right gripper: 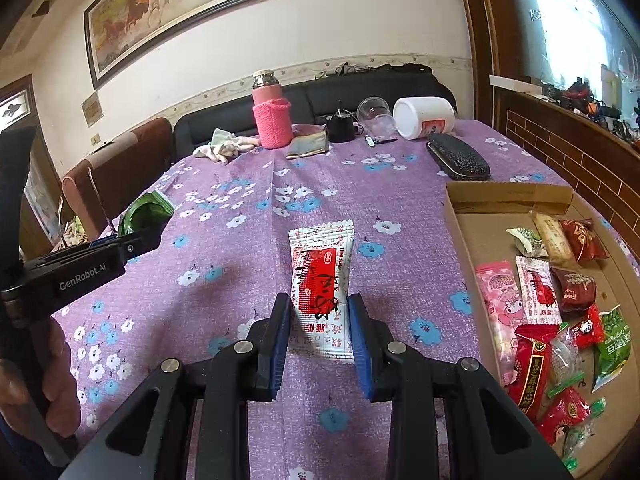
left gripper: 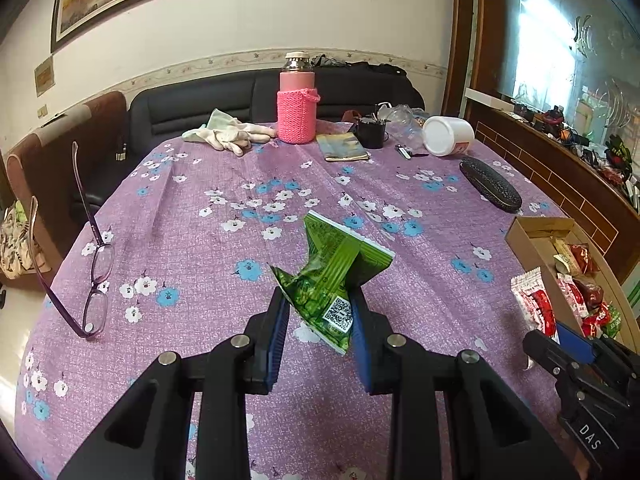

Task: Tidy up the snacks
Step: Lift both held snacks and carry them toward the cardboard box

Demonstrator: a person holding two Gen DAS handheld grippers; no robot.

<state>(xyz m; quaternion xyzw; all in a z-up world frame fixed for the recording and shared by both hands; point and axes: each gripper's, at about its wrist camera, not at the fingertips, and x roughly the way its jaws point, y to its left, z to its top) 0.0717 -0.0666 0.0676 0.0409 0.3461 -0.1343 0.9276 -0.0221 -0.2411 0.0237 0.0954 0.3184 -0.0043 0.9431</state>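
- Over the purple flowered worktop [left gripper: 224, 184], the left tool [left gripper: 318, 312] is clenched on a crumpled green snack packet [left gripper: 332, 268], its blue pads pressing both sides of the wrapper, which is lifted clear of the cloth.
- At about 3 o'clock from it, the right tool [right gripper: 319, 320] grips the lower end of a red-and-white snack packet [right gripper: 322, 276] between narrowly parted pads.
- At 3 o'clock of that packet lies a cardboard box [right gripper: 460, 216] holding more wrapped snacks [right gripper: 536, 344].
- Glasses [left gripper: 96, 276] lie at 9 o'clock of the green packet.
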